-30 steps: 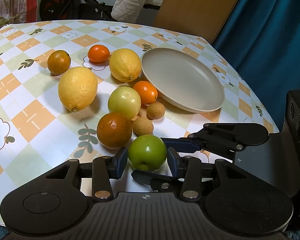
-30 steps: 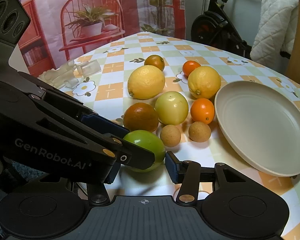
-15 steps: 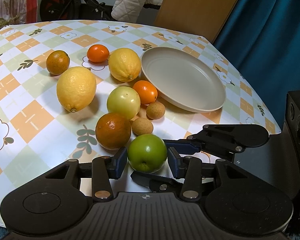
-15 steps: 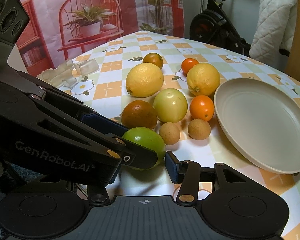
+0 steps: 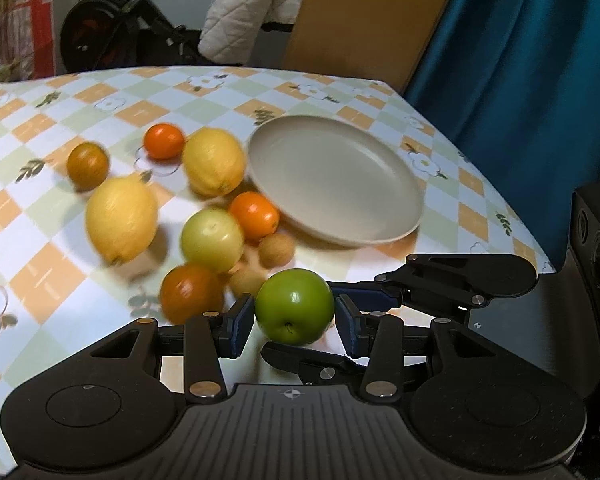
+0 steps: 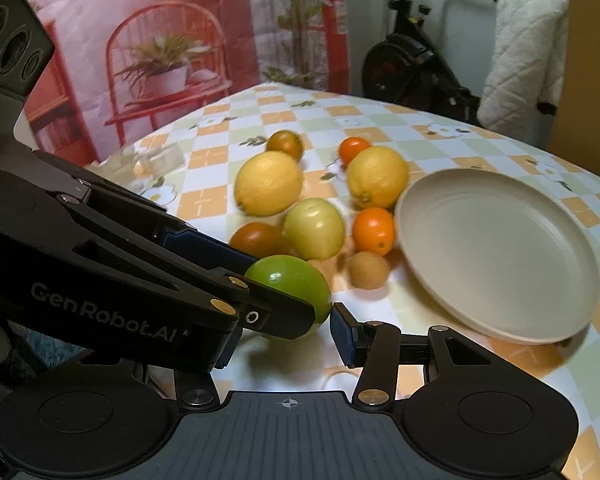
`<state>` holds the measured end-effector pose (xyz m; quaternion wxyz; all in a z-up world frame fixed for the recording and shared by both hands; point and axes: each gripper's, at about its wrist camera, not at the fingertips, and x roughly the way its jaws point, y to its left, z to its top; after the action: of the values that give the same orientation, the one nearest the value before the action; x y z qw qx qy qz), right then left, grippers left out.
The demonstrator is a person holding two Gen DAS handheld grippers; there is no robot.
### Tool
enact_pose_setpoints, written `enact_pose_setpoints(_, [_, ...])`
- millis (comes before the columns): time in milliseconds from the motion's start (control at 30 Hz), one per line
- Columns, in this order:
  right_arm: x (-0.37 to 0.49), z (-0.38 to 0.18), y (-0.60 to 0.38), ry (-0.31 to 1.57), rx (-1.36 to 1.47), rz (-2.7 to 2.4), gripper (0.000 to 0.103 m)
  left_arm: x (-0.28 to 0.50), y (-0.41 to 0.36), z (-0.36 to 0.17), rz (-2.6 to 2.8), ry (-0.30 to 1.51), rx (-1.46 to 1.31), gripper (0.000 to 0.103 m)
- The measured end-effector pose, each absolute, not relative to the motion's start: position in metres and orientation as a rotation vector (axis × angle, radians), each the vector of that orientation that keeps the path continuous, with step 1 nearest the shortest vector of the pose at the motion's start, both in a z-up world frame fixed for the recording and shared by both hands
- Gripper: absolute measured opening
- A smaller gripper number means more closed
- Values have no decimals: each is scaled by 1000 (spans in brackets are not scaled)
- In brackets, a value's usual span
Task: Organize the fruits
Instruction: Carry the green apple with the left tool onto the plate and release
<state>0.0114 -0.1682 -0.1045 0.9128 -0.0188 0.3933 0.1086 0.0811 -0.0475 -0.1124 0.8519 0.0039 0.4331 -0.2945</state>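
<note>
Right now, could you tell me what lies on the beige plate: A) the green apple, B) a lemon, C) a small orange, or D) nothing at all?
D: the beige plate is bare in both wrist views, while the green apple sits between the left gripper pads and the other fruits lie on the tablecloth beside the plate.

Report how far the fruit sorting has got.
Done: nothing by the look of it; the plate holds no fruit. In hand: the green apple sits between the pads of both the left gripper and the right gripper and looks clear of the table, though that is hard to confirm. Left: two lemons, the oranges, the pale apple and two small brown fruits lie on the tablecloth.
</note>
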Motion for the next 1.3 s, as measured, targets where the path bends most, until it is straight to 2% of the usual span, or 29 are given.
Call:
enact_pose_setpoints(400, [20,-90,-229,744,36,62,45,115,-106,-100,-717,889,9,47])
enact_pose_setpoints(767, [45,-95,-289,750,52,-55,45,154,-163,-113,-761,910,-21,47])
enact_pose_setpoints(1300, [71,-115,-324,794,43,-153,45,185,-194,-132,-752,962,-49,47])
